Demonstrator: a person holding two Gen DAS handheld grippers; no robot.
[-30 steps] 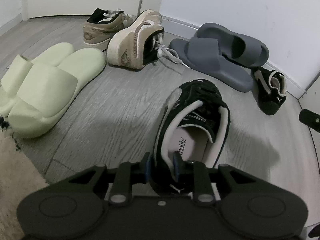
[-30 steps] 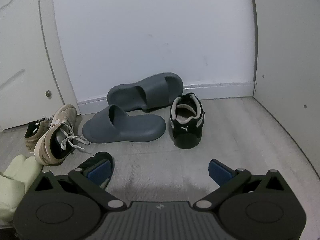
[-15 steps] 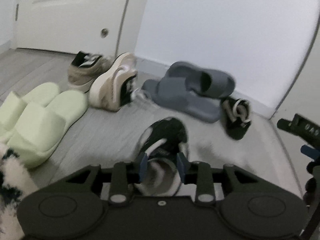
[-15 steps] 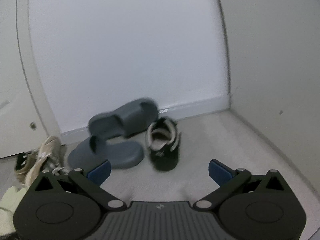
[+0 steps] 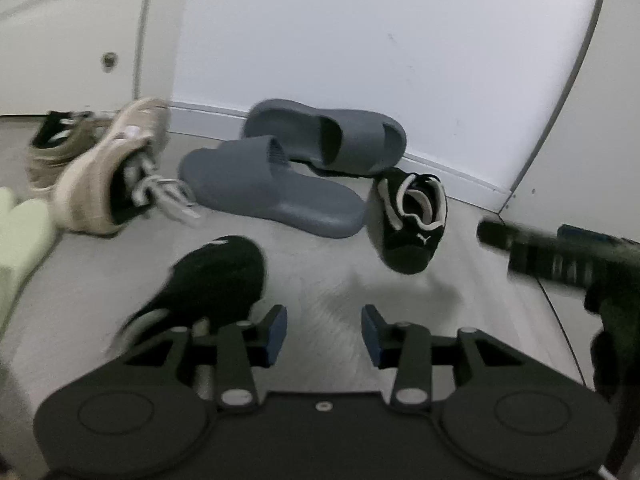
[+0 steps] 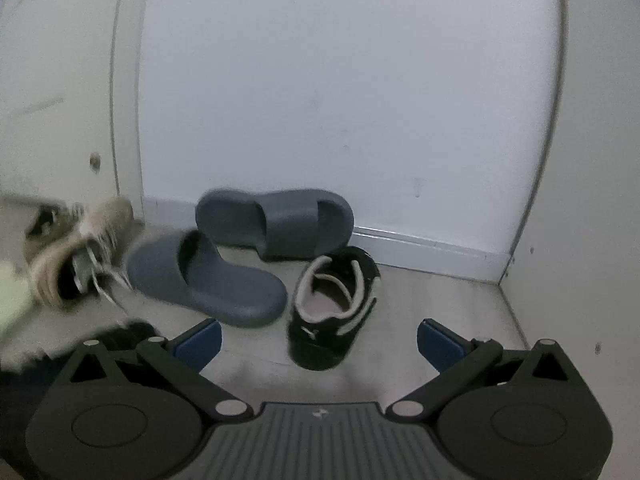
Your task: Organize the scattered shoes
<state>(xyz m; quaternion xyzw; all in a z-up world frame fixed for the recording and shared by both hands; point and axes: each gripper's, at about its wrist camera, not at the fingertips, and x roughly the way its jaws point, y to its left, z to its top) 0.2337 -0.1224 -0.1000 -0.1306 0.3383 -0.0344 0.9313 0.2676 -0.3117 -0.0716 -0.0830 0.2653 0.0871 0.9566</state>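
The left gripper (image 5: pixel 324 334) is open a fair way and holds nothing — only bare floor (image 5: pixel 460 300) shows between its blue pads. A black shoe (image 5: pixel 208 280) lies on the floor just to the left of it, close beside the left finger, blurry, with its toe pointing far and a bit right. The right gripper (image 6: pixel 320 338) is open wide and holds nothing too. Straight ahead of it, near the far wall (image 6: pixel 340 100), sits the other black shoe (image 6: pixel 332 304). This shoe's heel is the near end and its toe points far and a little right, so its long side runs almost in line with the right gripper's fingers. The two black shoes are well apart, and the far one is closer to the right gripper, I think, so that hand looks best for the next grab at the heel. Two grey slides (image 6: pixel 208 276) lie just left of that shoe, one touching it or almost. Tan sneakers (image 5: pixel 112 176) sit far left.
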